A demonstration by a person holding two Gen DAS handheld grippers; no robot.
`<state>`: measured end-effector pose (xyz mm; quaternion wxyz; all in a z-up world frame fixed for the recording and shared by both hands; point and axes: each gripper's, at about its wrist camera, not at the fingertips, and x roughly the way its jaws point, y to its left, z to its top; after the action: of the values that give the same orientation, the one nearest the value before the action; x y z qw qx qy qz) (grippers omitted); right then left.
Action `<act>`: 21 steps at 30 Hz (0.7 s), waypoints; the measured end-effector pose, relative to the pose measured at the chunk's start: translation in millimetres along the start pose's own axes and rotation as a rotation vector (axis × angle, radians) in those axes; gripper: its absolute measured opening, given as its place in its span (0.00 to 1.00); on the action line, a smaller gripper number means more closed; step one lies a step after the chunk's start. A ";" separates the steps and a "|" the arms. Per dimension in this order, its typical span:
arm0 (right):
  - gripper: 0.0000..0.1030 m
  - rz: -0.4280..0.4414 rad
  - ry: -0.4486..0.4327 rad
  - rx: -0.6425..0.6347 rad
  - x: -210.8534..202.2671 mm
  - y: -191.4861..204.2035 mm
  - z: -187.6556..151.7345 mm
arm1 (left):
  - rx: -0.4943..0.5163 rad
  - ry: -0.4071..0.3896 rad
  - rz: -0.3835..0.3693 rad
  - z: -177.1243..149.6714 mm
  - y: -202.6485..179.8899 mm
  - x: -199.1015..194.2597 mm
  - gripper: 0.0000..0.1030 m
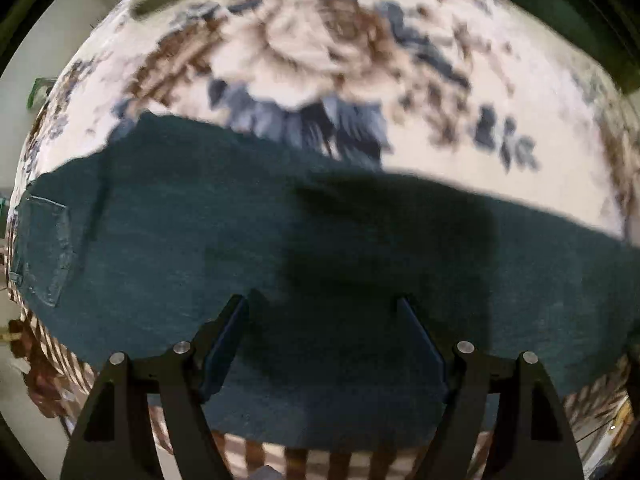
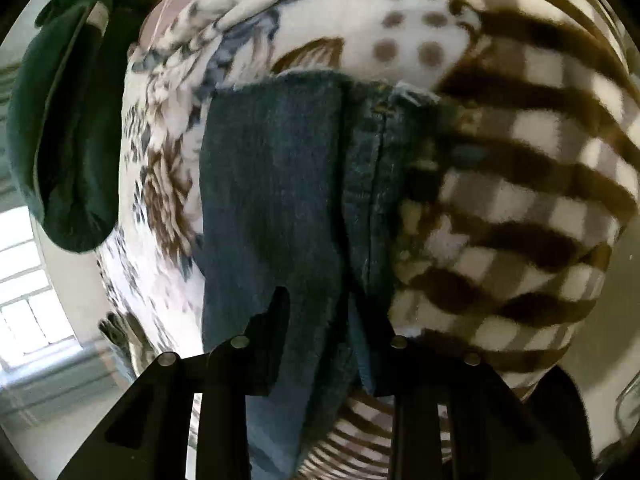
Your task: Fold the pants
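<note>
The dark blue denim pants (image 1: 280,240) lie spread in a long band across a fleece blanket (image 1: 320,60) printed with brown and blue flowers on a white ground, with a brown-and-white checked border along its edge. In the left wrist view the pants run from the left side of the blanket to the right, lying mostly flat; a stitched back pocket (image 1: 42,248) shows at the far left end, close to the blanket's left edge, and the near long edge of the denim lies just inside the checked border. The left gripper (image 1: 322,306) hangs over the middle of this band with its two black fingers well apart and nothing between them; its shadow falls on the cloth. In the right wrist view the pants (image 2: 272,184) run away from the camera, one layer lying over another, with a stitched side seam (image 2: 380,184) along the right side and a frayed hem at the far end, next to the checked part of the blanket (image 2: 520,160). The right gripper (image 2: 320,312) has its fingers set to either side of the near denim, partly closed; whether the pads press the cloth cannot be told. A dark green cushion (image 2: 60,120) sits beyond the blanket's left edge.
</note>
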<state>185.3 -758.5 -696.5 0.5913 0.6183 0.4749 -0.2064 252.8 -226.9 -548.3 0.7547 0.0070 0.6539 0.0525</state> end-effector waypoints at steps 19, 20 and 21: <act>0.01 -0.162 -0.105 -0.114 -29.9 12.9 -18.7 | -0.007 0.036 -0.025 -2.5 7.4 6.4 0.76; 0.01 -0.166 -0.117 -0.113 -33.2 11.8 -19.0 | -0.017 0.044 -0.036 -1.6 8.9 4.3 0.76; 0.01 -0.164 -0.130 -0.128 -37.0 13.6 -20.3 | -0.029 0.041 -0.056 -0.9 10.3 0.3 0.76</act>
<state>173.2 -750.3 -654.6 0.6402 0.5238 0.4965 -0.2631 251.3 -216.7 -547.8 0.7425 -0.0234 0.6682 0.0412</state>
